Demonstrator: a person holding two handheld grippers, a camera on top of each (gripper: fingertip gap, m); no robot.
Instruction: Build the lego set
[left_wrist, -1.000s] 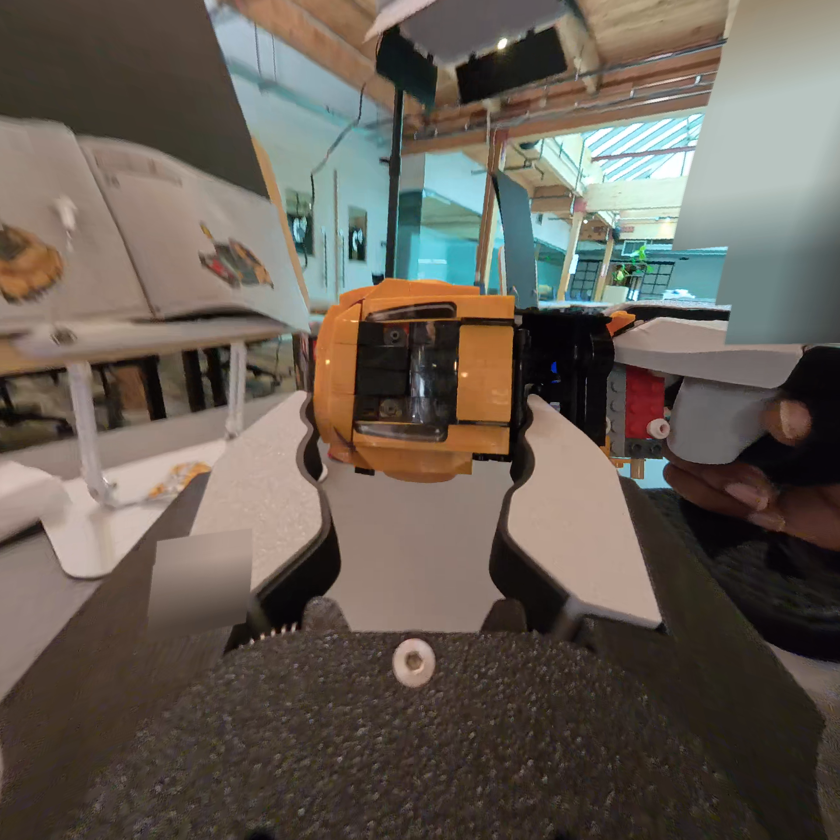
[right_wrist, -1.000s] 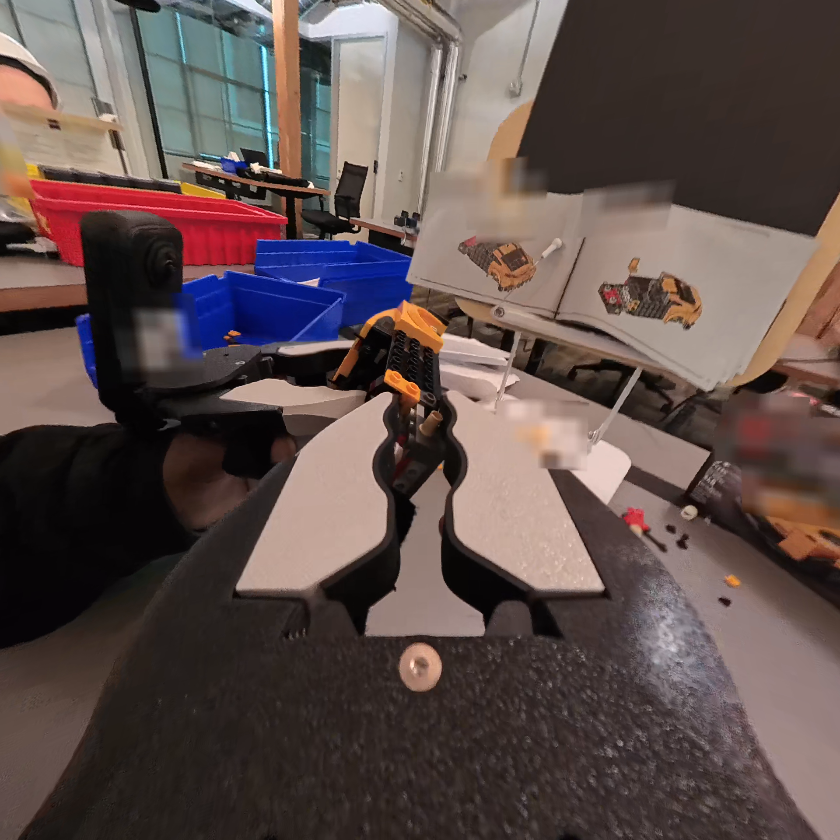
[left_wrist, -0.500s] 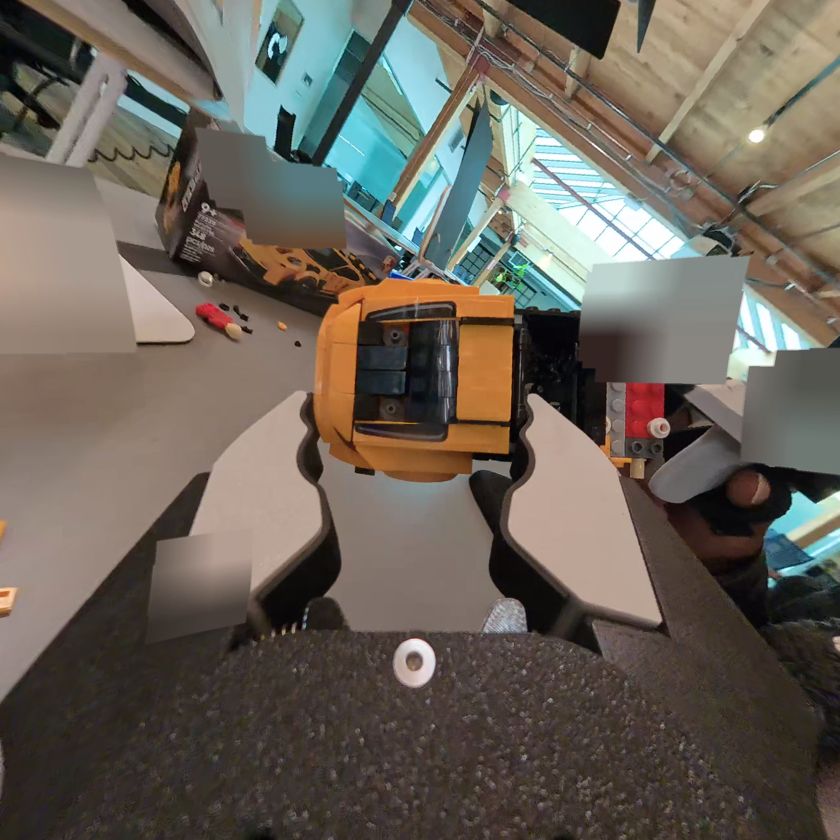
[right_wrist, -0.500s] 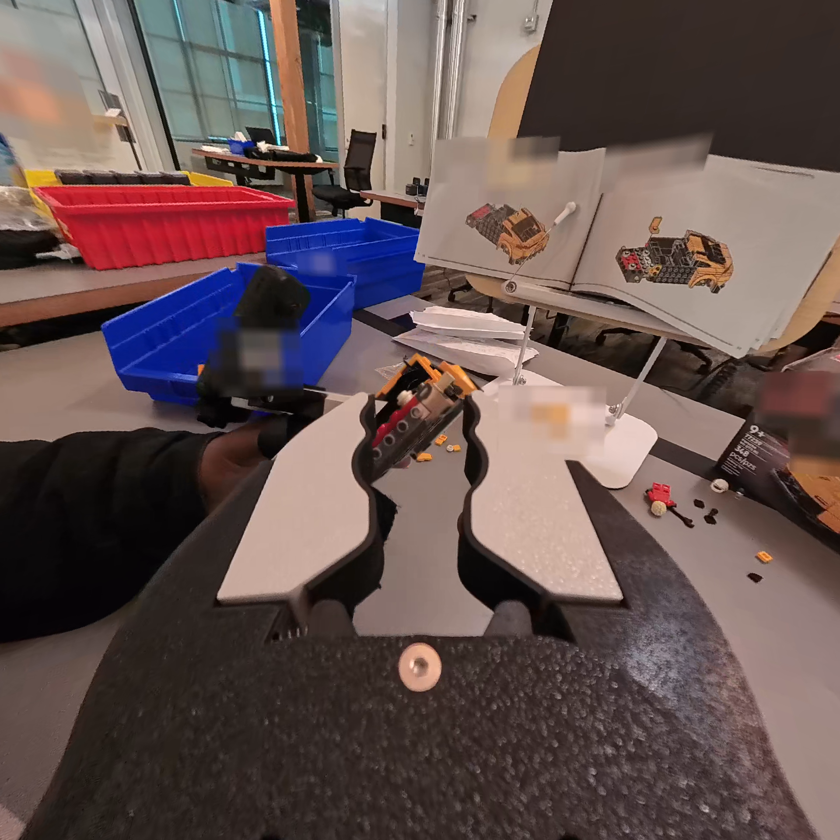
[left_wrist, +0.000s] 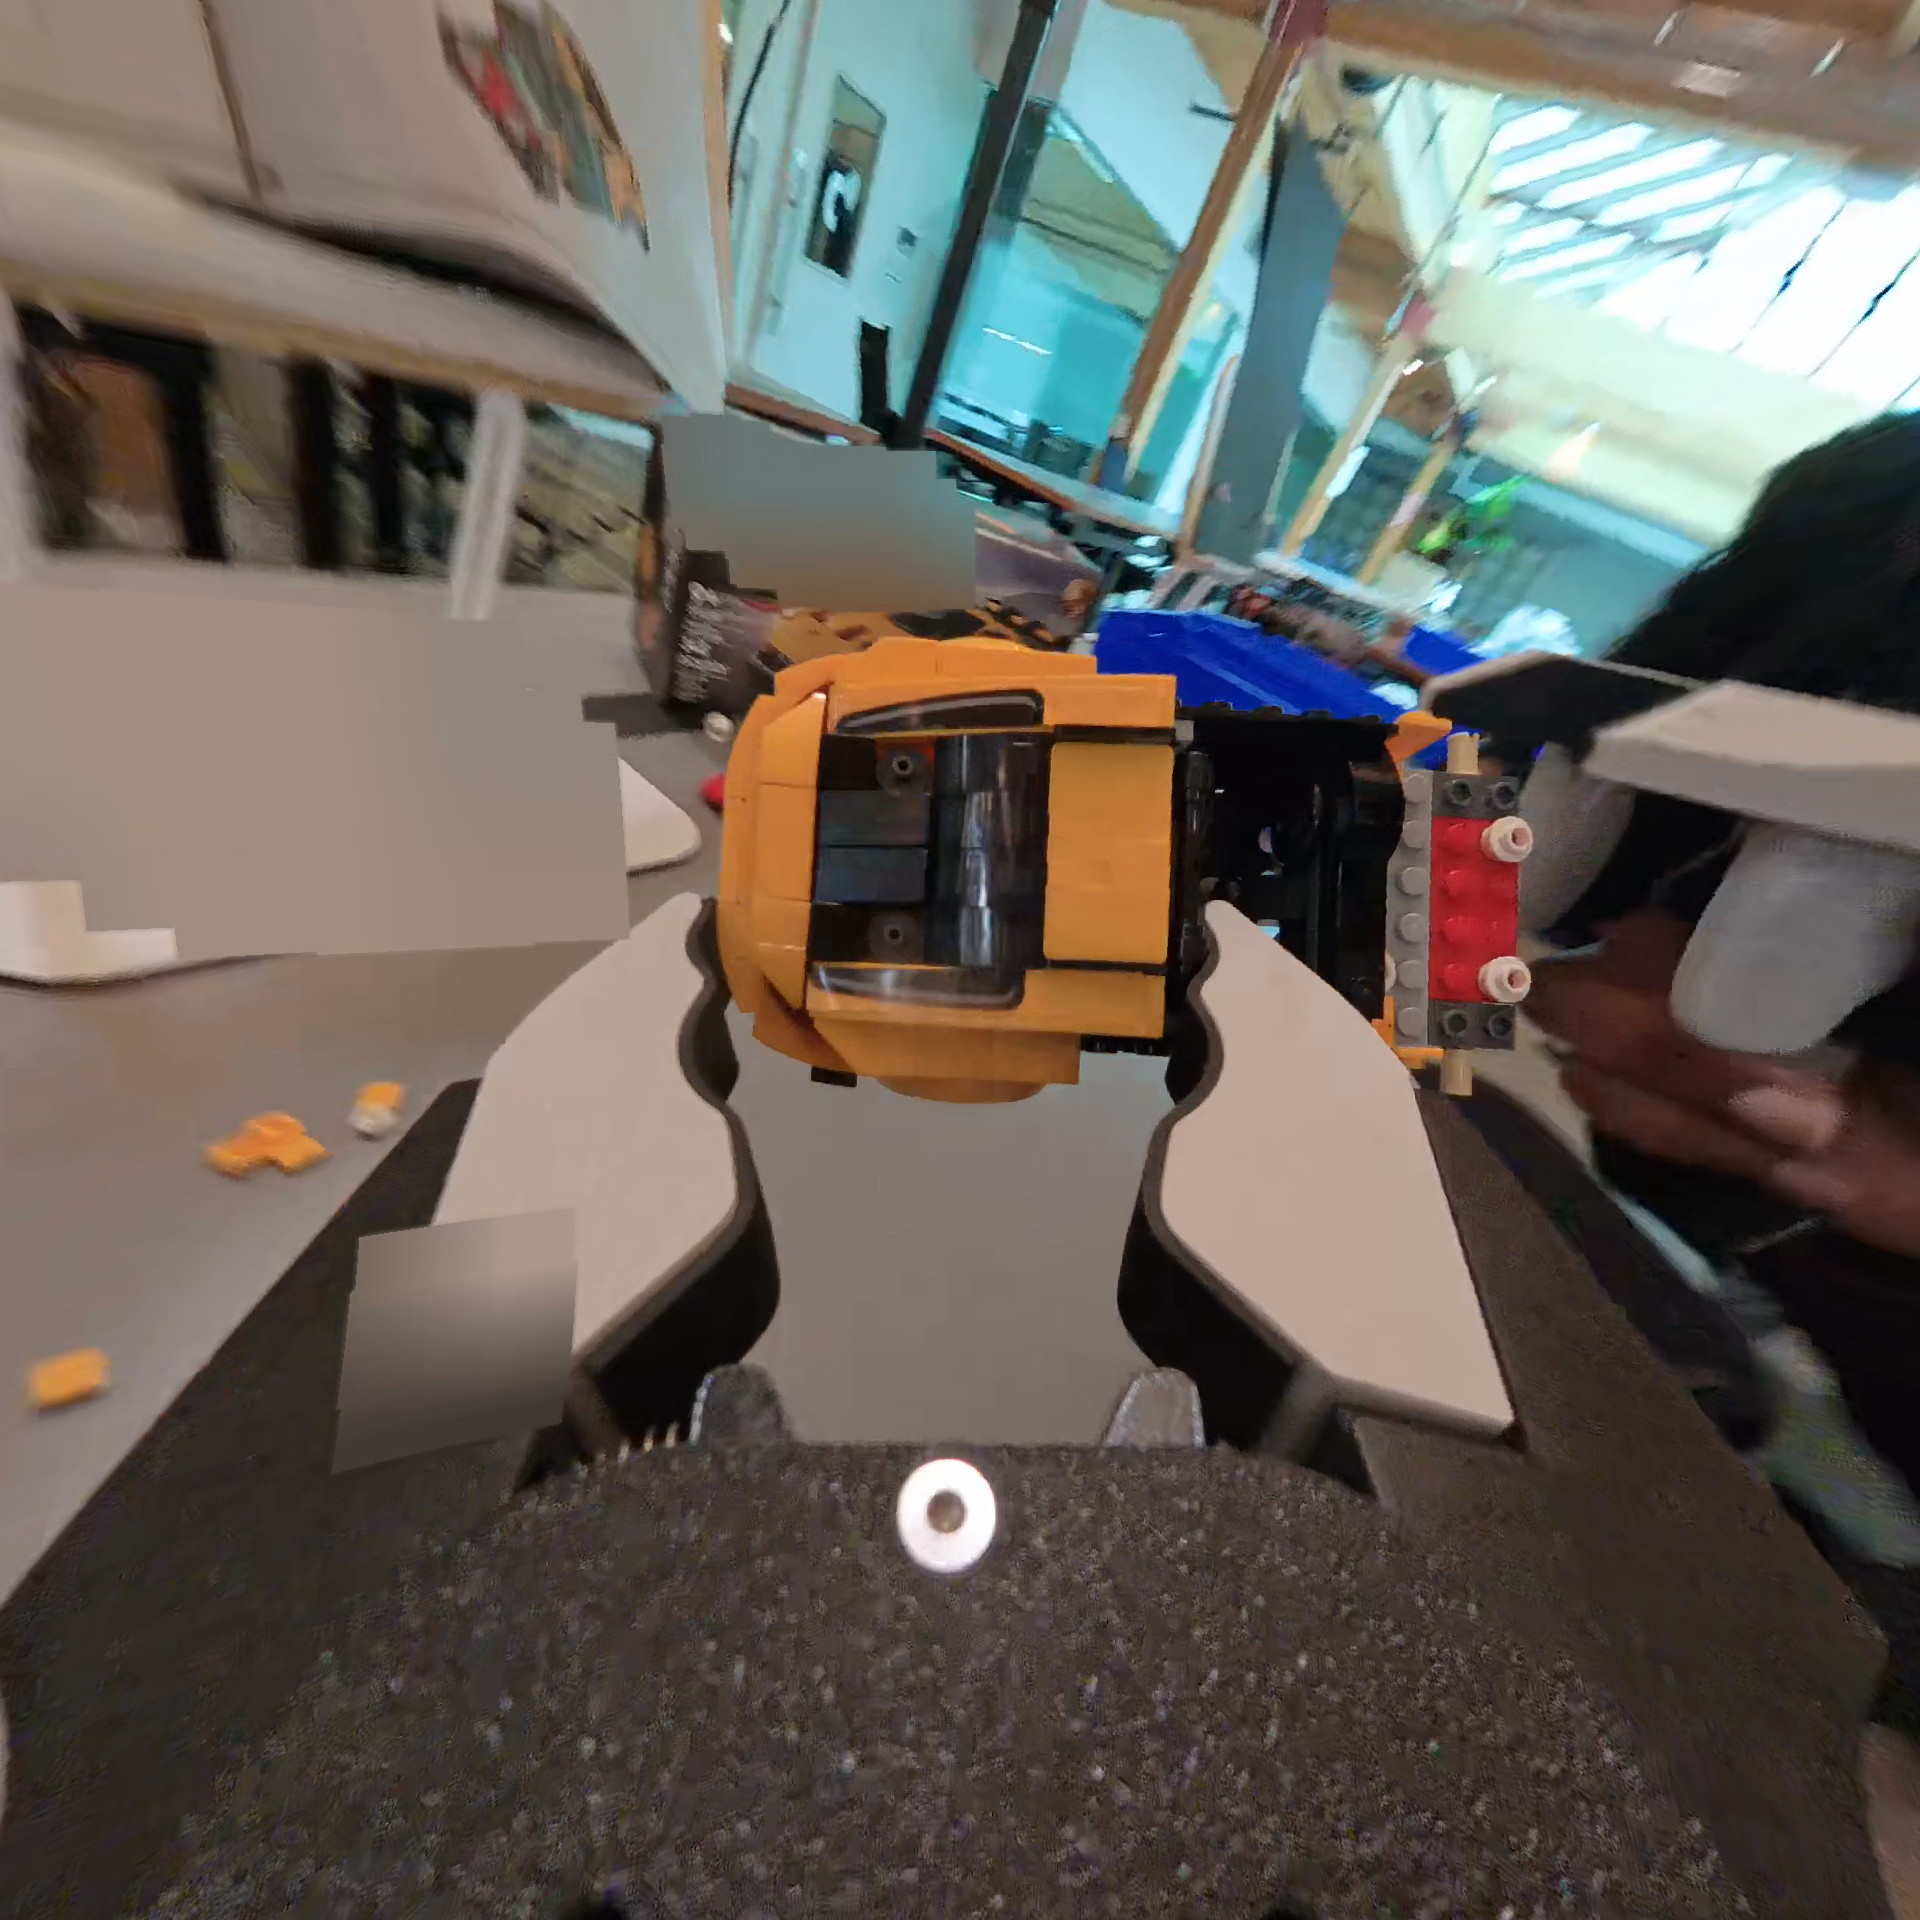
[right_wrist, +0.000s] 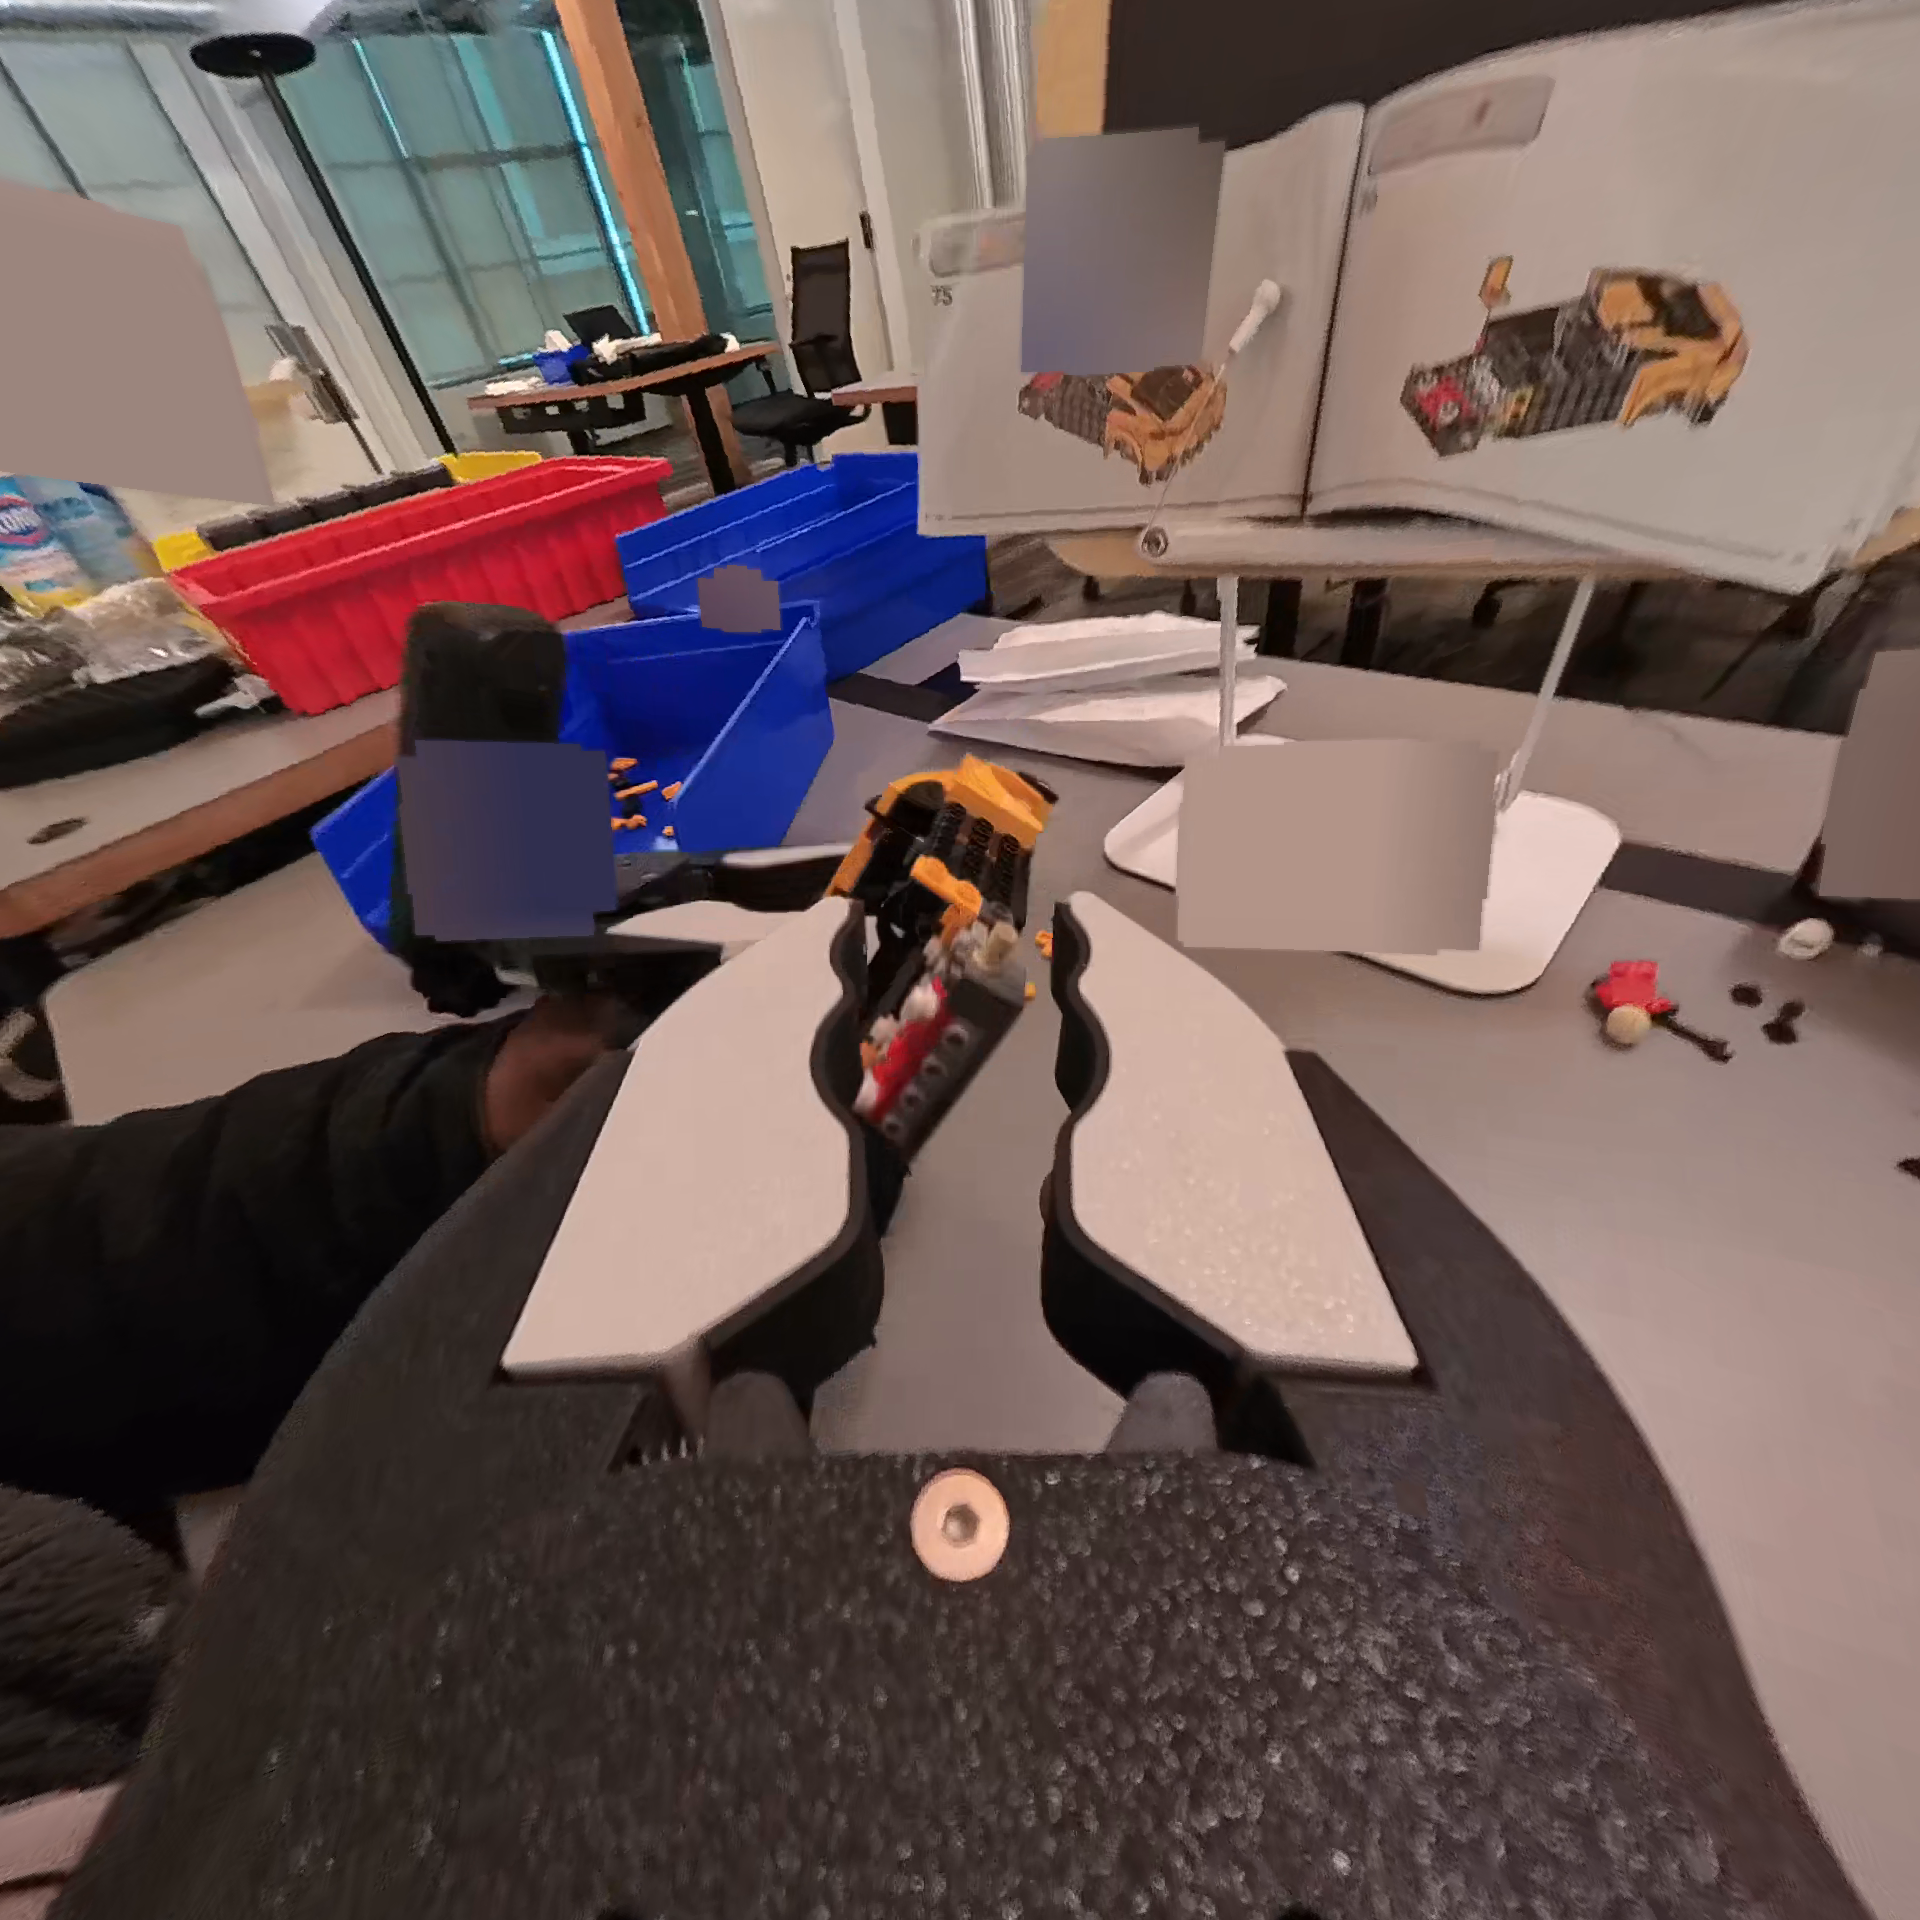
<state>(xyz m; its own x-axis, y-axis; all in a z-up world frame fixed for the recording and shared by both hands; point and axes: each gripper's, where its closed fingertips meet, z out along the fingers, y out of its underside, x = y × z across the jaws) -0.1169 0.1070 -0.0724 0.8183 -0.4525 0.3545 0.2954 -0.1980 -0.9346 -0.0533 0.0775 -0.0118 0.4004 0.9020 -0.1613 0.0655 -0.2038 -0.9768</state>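
Observation:
My left gripper (left_wrist: 951, 935) is shut on an orange and black brick car (left_wrist: 1101, 862), with its fingers pressed on the two sides of the orange cab end. The car's black middle and its red and grey end stick out to the right. My right gripper (right_wrist: 956, 935) is open. The car's red and grey end (right_wrist: 935, 1029) stands between its fingers, close to the left pad, with a clear gap to the right pad. The right gripper's white finger (left_wrist: 1714, 758) and a hand show at the right of the left wrist view.
An open instruction book (right_wrist: 1455, 312) rests on a white stand (right_wrist: 1548, 862) at the back right. Blue bins (right_wrist: 727, 717) and a red bin (right_wrist: 416, 561) stand at the back left. Loose small pieces (right_wrist: 1631, 997) lie on the grey table, and orange ones (left_wrist: 265, 1143) lie near my left gripper. The open instruction book (right_wrist: 1455, 312) is about 25 centimetres from my left fingertips.
My right gripper's jaws have widened and let go of the car's rear end. My left gripper has swung about with the car still held in it.

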